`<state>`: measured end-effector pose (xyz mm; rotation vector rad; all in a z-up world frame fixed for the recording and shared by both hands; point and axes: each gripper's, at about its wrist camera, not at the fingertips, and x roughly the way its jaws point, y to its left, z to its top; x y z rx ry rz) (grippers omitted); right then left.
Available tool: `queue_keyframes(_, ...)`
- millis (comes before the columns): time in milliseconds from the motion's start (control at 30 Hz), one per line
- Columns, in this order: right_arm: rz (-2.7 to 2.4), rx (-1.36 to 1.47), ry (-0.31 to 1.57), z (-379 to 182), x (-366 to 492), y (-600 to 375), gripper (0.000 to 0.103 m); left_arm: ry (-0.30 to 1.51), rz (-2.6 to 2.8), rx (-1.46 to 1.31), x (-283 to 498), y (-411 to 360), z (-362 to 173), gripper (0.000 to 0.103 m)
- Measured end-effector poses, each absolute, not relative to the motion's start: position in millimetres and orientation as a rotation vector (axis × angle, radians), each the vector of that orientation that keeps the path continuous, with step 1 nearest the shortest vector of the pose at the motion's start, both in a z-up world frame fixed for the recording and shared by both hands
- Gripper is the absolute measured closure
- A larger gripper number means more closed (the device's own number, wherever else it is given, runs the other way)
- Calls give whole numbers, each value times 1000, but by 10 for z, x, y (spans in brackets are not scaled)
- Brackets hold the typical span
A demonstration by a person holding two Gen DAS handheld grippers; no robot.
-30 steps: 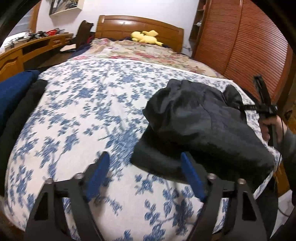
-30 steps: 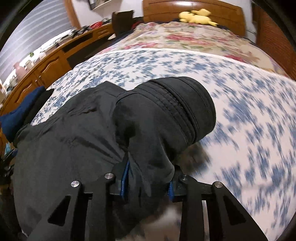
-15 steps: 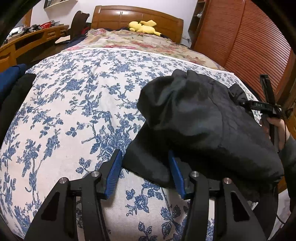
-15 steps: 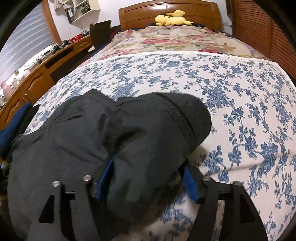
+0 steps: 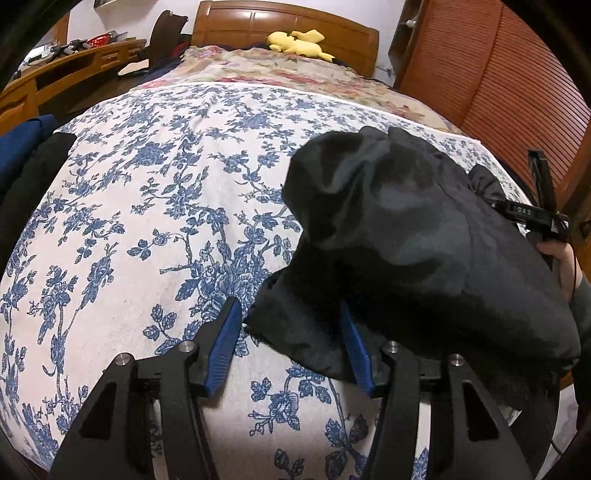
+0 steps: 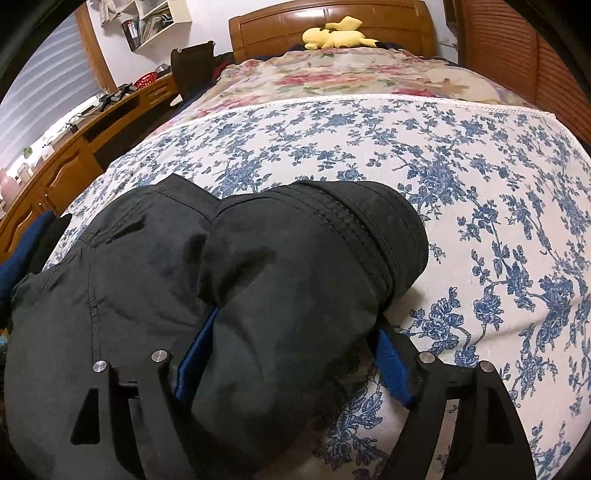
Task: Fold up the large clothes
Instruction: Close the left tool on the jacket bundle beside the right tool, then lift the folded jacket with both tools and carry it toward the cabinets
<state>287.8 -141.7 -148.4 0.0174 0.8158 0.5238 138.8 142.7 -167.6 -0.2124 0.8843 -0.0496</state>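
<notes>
A black jacket (image 5: 424, 236) lies bunched on the blue-flowered bedsheet (image 5: 155, 206), toward its right side. My left gripper (image 5: 290, 314) straddles the jacket's near corner. Its jaws are opening; the left pad (image 5: 221, 343) stands clear of the cloth. In the right wrist view, a thick folded part of the jacket (image 6: 303, 266) with a ribbed hem lies between the fingers of my right gripper (image 6: 297, 321). Those jaws are also opening, with a gap at the right pad (image 6: 391, 365). The left wrist view shows a hand (image 5: 565, 266) holding the right gripper behind the jacket.
A floral quilt (image 6: 354, 77) and a yellow plush toy (image 6: 336, 35) lie at the headboard end. A wooden desk (image 6: 74, 162) runs along the left, and dark blue and black clothes (image 5: 26, 162) sit at the bed's left edge. Slatted wooden doors (image 5: 509, 81) stand on the right.
The left gripper came down onto the jacket's near corner and its jaws narrowed around it. The right gripper's jaws spread wide, letting go of the folded cloth they had pinched.
</notes>
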Motion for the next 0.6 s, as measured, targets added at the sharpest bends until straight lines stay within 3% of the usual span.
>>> queue_keyframes(67,526,18,818,-1479,2880,-1420,24,886,-50,-221,1384,1422,-1667,49)
queue_keyframes(200,550,10,804,-1431,2831,-1410,44,891,-91,-265,1371,1432,-1641,81)
queue_keyframes(300,576,-6,758,-1356,2747,-1450,64,859,-88,-214,1328,1338,-1521,86)
queue_keyframes(367,589,1,729,-1284,2676,-1510,70,817,-81,-180,1275,1264,-1364,88)
queue_keyframes(600,604,28,597,-998,2284,-1767,76,719,-104,-132,1135,1052,-905,90)
